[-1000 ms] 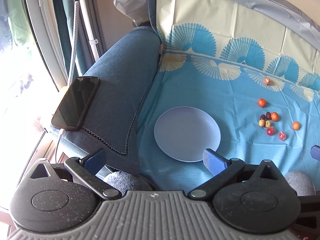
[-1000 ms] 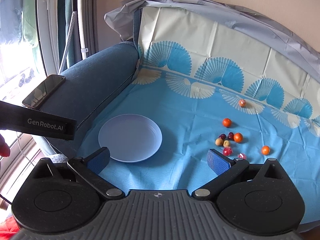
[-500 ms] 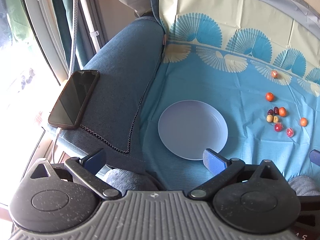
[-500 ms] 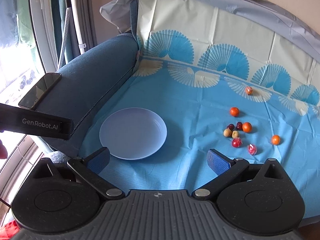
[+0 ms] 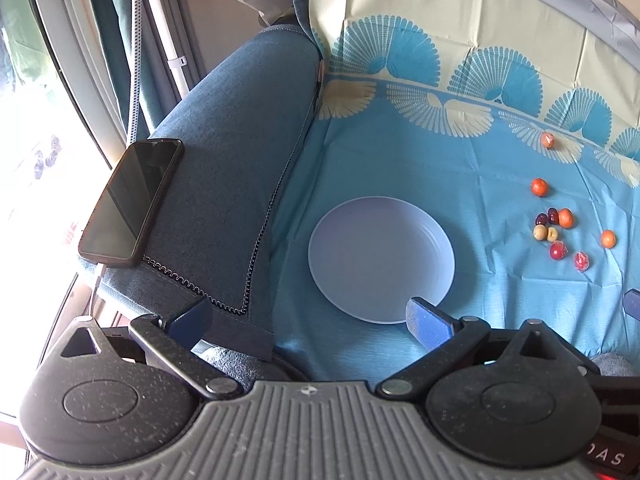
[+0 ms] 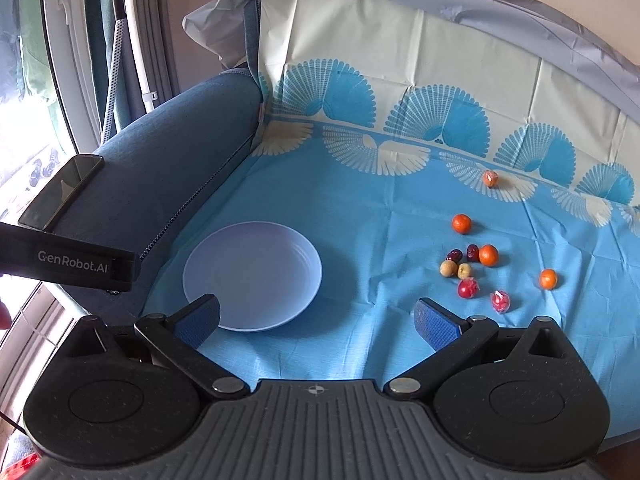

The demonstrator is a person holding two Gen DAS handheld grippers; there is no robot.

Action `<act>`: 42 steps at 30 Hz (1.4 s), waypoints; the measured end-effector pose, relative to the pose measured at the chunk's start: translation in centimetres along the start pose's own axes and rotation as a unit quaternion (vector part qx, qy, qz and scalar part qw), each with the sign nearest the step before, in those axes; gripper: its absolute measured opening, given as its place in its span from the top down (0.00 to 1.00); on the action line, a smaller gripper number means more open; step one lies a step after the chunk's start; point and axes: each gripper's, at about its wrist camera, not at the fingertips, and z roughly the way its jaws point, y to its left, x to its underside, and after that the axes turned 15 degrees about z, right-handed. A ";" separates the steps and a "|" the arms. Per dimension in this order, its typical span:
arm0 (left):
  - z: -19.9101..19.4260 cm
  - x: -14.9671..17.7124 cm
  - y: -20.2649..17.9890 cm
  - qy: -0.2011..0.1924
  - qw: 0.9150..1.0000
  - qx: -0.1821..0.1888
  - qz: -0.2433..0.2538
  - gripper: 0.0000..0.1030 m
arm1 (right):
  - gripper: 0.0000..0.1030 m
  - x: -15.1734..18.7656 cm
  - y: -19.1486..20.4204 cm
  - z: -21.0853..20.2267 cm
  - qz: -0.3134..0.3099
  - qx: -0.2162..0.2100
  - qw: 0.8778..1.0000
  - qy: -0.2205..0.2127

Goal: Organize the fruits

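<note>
A pale lilac plate lies empty on the blue patterned cloth. Several small fruits lie scattered to its right: orange ones, dark red ones, pale yellow ones and red wrapped ones. My left gripper is open and empty, above the plate's near edge and the sofa arm. My right gripper is open and empty, near the cloth's front, between plate and fruits.
A black phone lies on the blue sofa arm left of the cloth. The left gripper's body crosses the right wrist view at left. A window and curtains stand at the far left. The cloth runs up the backrest.
Both grippers have lifted and tilted slightly; the plate and fruits sit a little higher and further in both views. Both stay open. Nothing on the cloth has moved.
</note>
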 end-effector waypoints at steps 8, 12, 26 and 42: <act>0.1 0.0 0.1 0.002 1.000 0.000 -0.001 0.00 | 0.00 -0.1 0.2 0.2 -0.004 -0.002 1.000 0.000; 0.1 0.0 0.0 0.003 1.000 0.002 0.002 0.00 | 0.00 -0.1 0.2 0.3 -0.005 -0.004 1.000 -0.001; 0.2 -0.1 -0.3 0.003 1.000 0.009 0.010 0.00 | 0.00 -0.1 0.3 0.2 -0.006 -0.002 1.000 0.001; 4.1 -2.0 -5.0 0.036 0.998 0.031 0.049 0.00 | 0.00 0.3 -8.4 5.3 0.085 0.037 0.996 -0.013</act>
